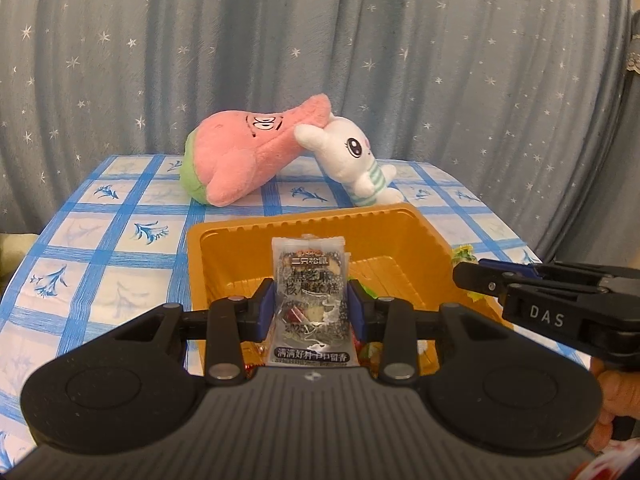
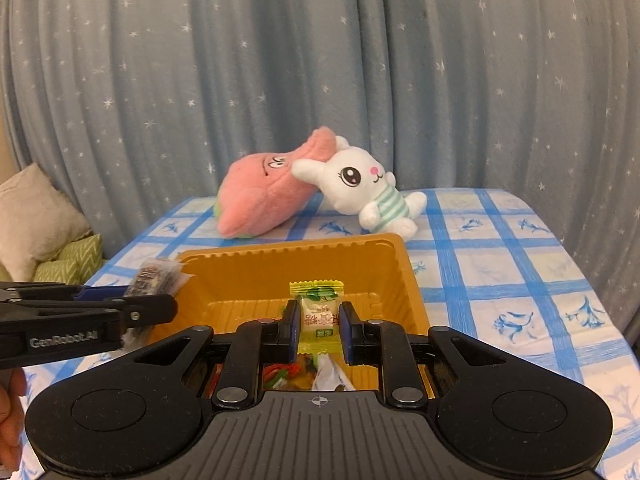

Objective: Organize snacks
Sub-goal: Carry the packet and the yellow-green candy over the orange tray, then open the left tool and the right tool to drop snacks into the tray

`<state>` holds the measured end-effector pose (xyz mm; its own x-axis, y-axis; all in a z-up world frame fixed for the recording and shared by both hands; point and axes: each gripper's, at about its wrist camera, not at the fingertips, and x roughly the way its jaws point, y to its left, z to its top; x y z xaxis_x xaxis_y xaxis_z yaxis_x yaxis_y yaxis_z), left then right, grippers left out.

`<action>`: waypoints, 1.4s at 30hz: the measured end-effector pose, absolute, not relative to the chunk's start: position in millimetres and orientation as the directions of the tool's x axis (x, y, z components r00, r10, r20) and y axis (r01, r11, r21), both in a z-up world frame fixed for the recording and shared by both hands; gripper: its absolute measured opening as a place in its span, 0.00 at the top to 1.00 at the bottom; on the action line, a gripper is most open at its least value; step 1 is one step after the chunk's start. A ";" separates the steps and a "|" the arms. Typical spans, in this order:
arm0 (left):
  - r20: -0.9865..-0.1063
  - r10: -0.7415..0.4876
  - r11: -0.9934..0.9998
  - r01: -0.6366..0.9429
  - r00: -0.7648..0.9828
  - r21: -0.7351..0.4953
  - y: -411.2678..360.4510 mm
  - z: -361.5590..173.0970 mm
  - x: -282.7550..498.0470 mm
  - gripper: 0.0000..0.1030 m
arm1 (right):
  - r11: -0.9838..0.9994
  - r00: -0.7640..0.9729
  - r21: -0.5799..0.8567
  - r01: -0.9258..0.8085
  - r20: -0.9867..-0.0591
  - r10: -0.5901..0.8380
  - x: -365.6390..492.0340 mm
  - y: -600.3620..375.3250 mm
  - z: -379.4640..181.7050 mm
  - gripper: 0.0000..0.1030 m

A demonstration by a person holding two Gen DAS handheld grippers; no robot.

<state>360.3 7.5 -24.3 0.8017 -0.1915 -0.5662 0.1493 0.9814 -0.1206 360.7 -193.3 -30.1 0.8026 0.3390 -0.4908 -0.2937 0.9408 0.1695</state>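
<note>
My left gripper point(image 1: 311, 300) is shut on a clear-and-black snack packet point(image 1: 310, 280), held upright above the orange plastic tray point(image 1: 224, 248). The right wrist view shows that packet point(image 2: 154, 276) at the tray's left rim, in the left gripper point(image 2: 160, 300). My right gripper point(image 2: 319, 320) is shut on a small yellow-green candy point(image 2: 318, 312) over the tray point(image 2: 400, 264). It also enters the left wrist view from the right, as the right gripper point(image 1: 460, 276), with bits of the candy's wrapper point(image 1: 464, 254) showing. Several loose snacks point(image 2: 280, 372) lie in the tray's near end.
A pink plush toy point(image 1: 240, 152) and a white bunny plush point(image 1: 352, 152) lie at the back of the table, on the blue-checked tablecloth point(image 1: 120, 240). A starry grey curtain point(image 1: 320, 40) hangs behind. Cushions point(image 2: 36, 216) sit off the table's left. A hand point(image 1: 616, 400) grips the right tool.
</note>
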 end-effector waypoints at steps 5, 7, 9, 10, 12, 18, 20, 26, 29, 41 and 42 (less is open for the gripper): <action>-0.576 -0.178 0.984 0.140 0.798 -0.110 7.8 -29.8 373.7 0.67 | 0.945 0.796 0.178 -0.274 -0.509 0.327 378.6 -193.5 -39.4 0.80; -0.584 -0.175 0.985 0.139 0.792 -0.106 8.0 -33.4 378.6 0.67 | 0.946 0.789 0.180 -0.271 -0.521 0.326 384.7 -193.1 -44.7 0.80; -0.591 -0.171 0.985 0.136 0.788 -0.104 7.8 -35.9 381.3 0.67 | 0.946 0.779 0.180 -0.270 -0.536 0.325 388.6 -191.7 -49.9 0.80; -0.593 -0.170 0.985 0.135 0.787 -0.103 7.9 -37.0 382.4 0.67 | 0.946 0.776 0.179 -0.269 -0.541 0.323 389.8 -191.4 -52.0 0.80; -0.597 -0.168 0.986 0.132 0.785 -0.103 8.0 -38.8 384.8 0.67 | 0.948 0.772 0.178 -0.265 -0.549 0.320 391.6 -190.9 -55.2 0.80; -0.613 -0.162 0.987 0.127 0.773 -0.100 6.6 -46.3 393.0 0.67 | 0.950 0.767 0.188 -0.251 -0.560 0.313 394.7 -193.5 -57.5 0.80; -0.619 -0.161 0.987 0.127 0.768 -0.099 5.7 -48.9 394.8 0.67 | 0.950 0.767 0.193 -0.246 -0.561 0.313 394.9 -194.7 -57.7 0.80; -0.628 -0.164 0.986 0.131 0.761 -0.099 4.0 -52.5 395.8 0.67 | 0.949 0.768 0.206 -0.239 -0.557 0.315 395.8 -197.0 -55.9 0.80; -0.631 -0.169 0.986 0.132 0.757 -0.106 4.0 -53.0 397.0 0.66 | 0.949 0.770 0.208 -0.239 -0.555 0.315 396.0 -197.0 -55.4 0.80; -0.617 -0.161 0.986 0.096 0.770 -0.137 18.0 -48.2 398.7 0.57 | 0.946 0.768 0.219 -0.239 -0.553 0.322 395.6 -198.0 -53.6 0.80; -0.617 -0.158 0.986 0.094 0.771 -0.136 18.0 -48.1 398.6 0.56 | 0.946 0.769 0.220 -0.239 -0.552 0.323 395.6 -198.4 -53.3 0.80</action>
<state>398.6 18.0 -48.1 0.7707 -0.1585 -0.6172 0.0941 0.9863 -0.1357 395.6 -198.4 -53.3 0.7686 0.3230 -0.5523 -0.2392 0.9457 0.2201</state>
